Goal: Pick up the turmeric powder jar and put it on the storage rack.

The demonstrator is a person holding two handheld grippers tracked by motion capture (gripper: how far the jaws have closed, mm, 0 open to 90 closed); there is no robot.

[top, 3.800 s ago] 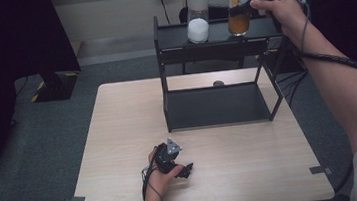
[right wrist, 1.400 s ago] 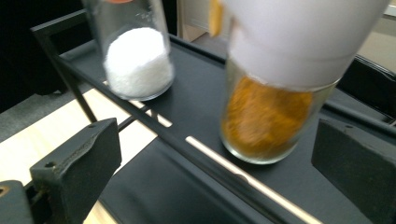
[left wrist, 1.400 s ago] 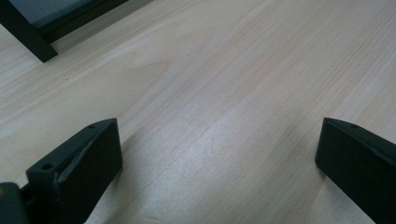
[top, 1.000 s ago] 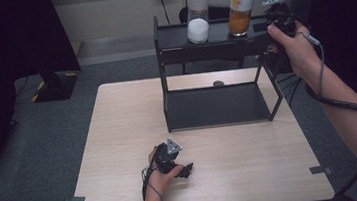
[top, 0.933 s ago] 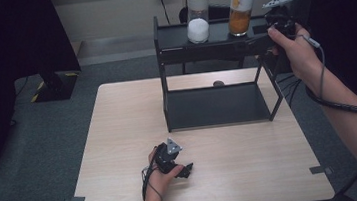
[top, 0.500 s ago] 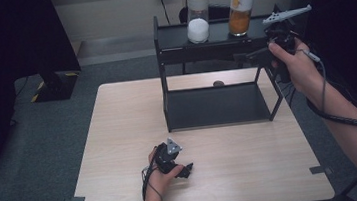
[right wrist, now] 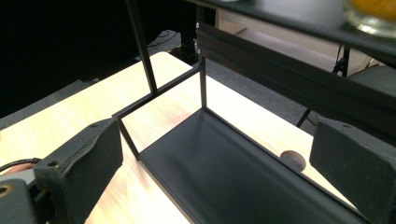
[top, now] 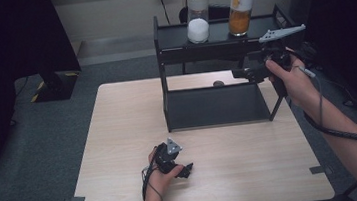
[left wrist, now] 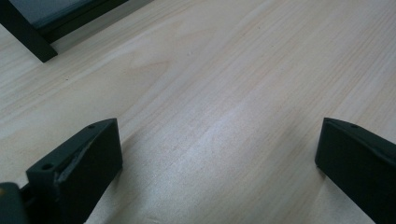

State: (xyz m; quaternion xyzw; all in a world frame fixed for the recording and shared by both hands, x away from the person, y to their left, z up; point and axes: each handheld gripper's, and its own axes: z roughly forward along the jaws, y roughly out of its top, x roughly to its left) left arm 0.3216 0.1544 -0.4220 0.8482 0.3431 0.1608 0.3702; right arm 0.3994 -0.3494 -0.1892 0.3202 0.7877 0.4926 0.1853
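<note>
A black two-level shelf rack (top: 219,31) stands at the back of the wooden table (top: 120,137). On its top level are a white-lidded jar of white powder (top: 198,17) and a jar of orange stuff (top: 241,10), whose base shows in the right gripper view (right wrist: 373,16). My right gripper (top: 240,74) hangs open at the rack's right end, below the top level and apart from both jars. Its jaws (right wrist: 215,154) frame the dark lower shelf (right wrist: 224,172). My left gripper (top: 186,170) lies low on the table's front, open (left wrist: 217,154), with bare wood between its jaws.
A small round grey object (top: 218,83) lies on the table behind the rack, also visible past the lower shelf (right wrist: 293,160). A rack foot (left wrist: 28,32) stands ahead of the left gripper. Dark curtains flank the table; cables run along the back wall.
My right gripper has left the orange jar standing on the top level, then drawn back and sunk to the right end of the rack. The left gripper has stayed put.
</note>
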